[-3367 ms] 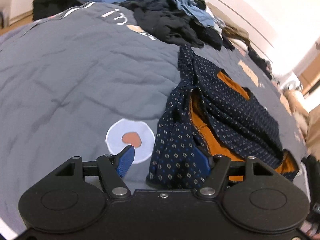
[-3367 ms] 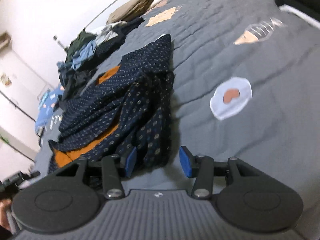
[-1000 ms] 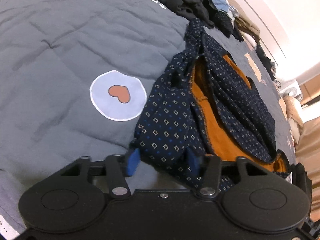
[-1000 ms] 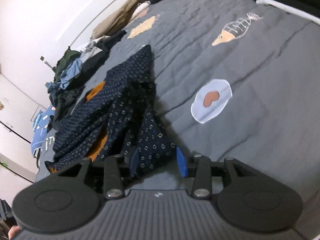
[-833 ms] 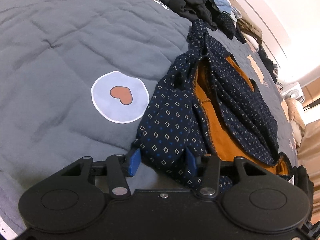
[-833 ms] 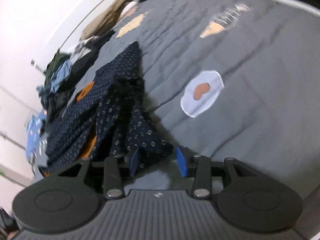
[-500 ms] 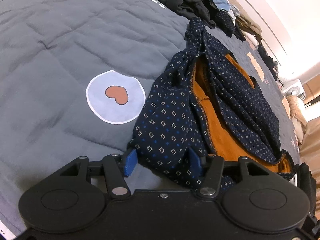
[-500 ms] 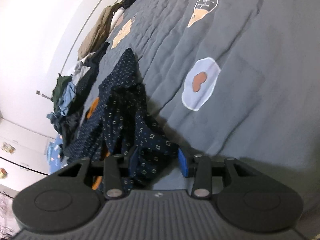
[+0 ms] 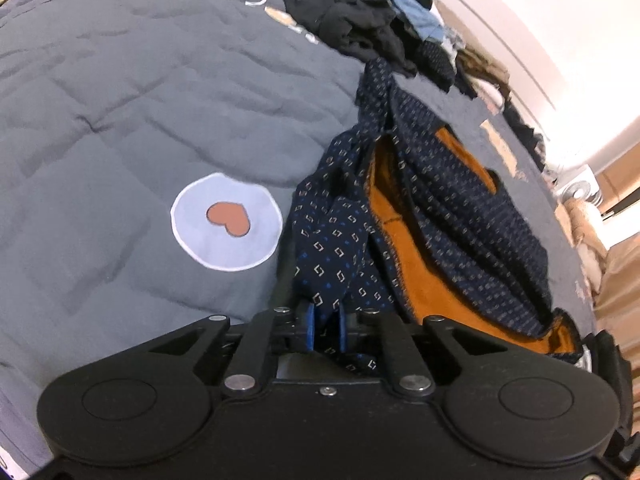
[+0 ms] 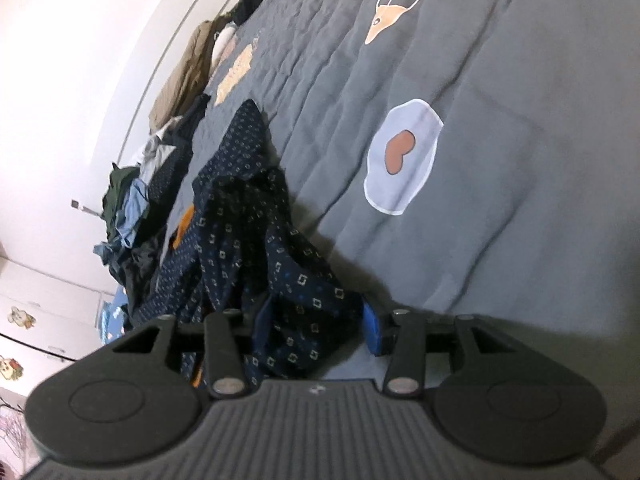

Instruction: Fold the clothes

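Observation:
A navy garment (image 9: 460, 208) with a small square print and orange lining lies crumpled on the grey quilt (image 9: 120, 100). My left gripper (image 9: 325, 326) holds the near left corner of it: the blue pads (image 9: 309, 326) stand close together with a fold of the cloth pinched between them, the jaws closing. In the right wrist view the same garment (image 10: 240, 200) runs away to the upper left. My right gripper (image 10: 316, 326) is low over its near end, jaws apart, with a bunch of the printed cloth lying loose between the pads (image 10: 370, 332).
A heap of dark and blue clothes (image 9: 360, 20) lies along the far side of the bed by the white wall, seen too as the pile (image 10: 128, 200). The quilt has a pale heart patch (image 9: 226, 220) left of the garment, and a fish patch (image 10: 396, 0) farther off.
My left gripper's jaws have closed from wide apart onto the garment's corner. The right gripper has rolled and sunk a little, with more cloth between its open jaws.

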A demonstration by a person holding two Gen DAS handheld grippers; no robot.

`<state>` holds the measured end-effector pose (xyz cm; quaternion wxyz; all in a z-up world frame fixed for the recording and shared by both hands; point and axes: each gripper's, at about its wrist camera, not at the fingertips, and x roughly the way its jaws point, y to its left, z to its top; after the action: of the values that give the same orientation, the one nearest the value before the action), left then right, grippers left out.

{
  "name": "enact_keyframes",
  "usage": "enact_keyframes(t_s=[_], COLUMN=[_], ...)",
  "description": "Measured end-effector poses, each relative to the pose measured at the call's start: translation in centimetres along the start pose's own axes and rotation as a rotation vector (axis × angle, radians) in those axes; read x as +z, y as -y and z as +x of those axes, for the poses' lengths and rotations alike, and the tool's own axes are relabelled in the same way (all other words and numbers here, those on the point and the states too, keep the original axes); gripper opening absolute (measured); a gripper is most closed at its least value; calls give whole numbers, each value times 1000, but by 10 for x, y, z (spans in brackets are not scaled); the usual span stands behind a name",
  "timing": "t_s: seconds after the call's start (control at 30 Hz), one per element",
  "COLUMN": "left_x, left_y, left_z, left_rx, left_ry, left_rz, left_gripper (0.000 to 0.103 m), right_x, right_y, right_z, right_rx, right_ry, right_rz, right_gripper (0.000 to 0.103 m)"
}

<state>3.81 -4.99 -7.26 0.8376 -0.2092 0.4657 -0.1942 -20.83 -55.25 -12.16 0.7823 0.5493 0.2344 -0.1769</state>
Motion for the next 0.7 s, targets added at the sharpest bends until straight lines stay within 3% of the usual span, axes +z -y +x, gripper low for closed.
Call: enact_keyframes(t_s=[0.03, 0.07, 0.1, 0.3, 0.5, 0.7], left_x=[1, 2, 3, 18, 22, 12], left_y=[-1, -2, -3, -17, -23, -26], left_z=[-2, -5, -6, -30, -37, -15], left_rx=[-4, -6, -7, -52, -50, 49], left_ry=[6, 14, 21, 90, 70, -31], left_rz=[-3, -10, -19, -107, -124, -117], left_gripper=[11, 10, 10, 8, 8, 10], right_x=[-1, -2, -3, 1, 4, 1], right_y=[-2, -4, -6, -2, 0, 10], right_z=[0, 0, -1, -24, -51, -32], right_rx=[3, 1, 5, 70, 107, -21], right_ry=[16, 32, 43, 117, 131, 19], right_rz=[-17, -42, -51, 16, 28, -29], right_gripper=[37, 17, 12, 9, 8, 9])
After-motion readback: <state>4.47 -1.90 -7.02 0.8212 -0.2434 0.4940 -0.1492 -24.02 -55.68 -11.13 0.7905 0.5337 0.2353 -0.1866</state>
